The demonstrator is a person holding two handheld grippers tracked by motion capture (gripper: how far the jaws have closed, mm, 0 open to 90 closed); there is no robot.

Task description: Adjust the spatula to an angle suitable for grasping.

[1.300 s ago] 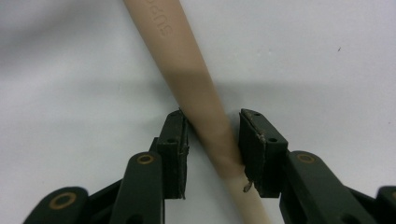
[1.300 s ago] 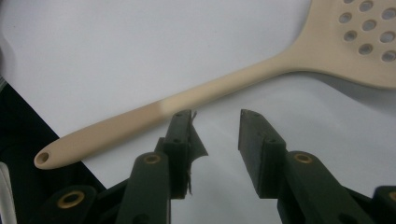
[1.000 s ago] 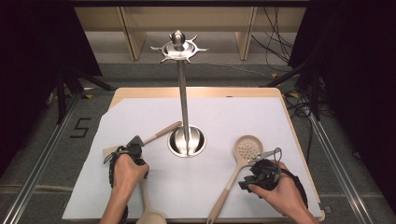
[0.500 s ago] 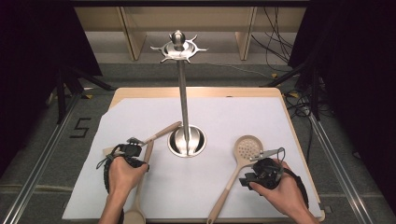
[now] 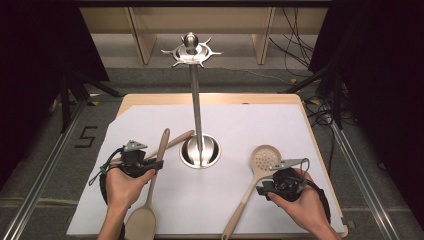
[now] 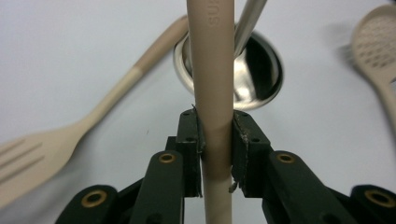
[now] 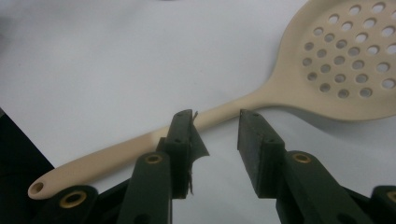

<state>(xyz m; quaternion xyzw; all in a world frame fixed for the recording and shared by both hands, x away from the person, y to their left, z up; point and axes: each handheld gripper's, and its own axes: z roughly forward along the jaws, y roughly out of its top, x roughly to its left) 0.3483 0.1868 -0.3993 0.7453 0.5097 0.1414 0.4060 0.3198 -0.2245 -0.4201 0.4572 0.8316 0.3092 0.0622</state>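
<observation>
Spoon point(image 5: 150, 192), gripped by its handle, sits at the left of the scene: my left hand-held gripper point(image 5: 150, 166) pinches the beige shaft partway up, its jaws having just closed in on it, pads pressed against either side point(image 6: 212, 116). The bowl hangs back toward my forearm at the near edge of the white surface point(image 5: 240, 125), while the handle's free end points up and away, toward the top of the steel utensil stand point(image 5: 197, 100). That long axis is what the coming move turns on, as I judge it: the tip leans at the stand's pole, and the hook ring point(image 5: 191, 50) sits well above it, so the left hand, the nearer one, would have to raise the handle end further. A slotted turner point(image 6: 56, 140) lies flat just beside the stand's round base. To the right, a perforated skimmer point(image 5: 252, 182) lies on the surface, head toward the stand, handle toward me. My right hand-held gripper point(image 5: 267, 186) rests beside it with jaws spread, the skimmer's handle point(image 7: 140, 144) passing behind the tips, not pinched.
</observation>
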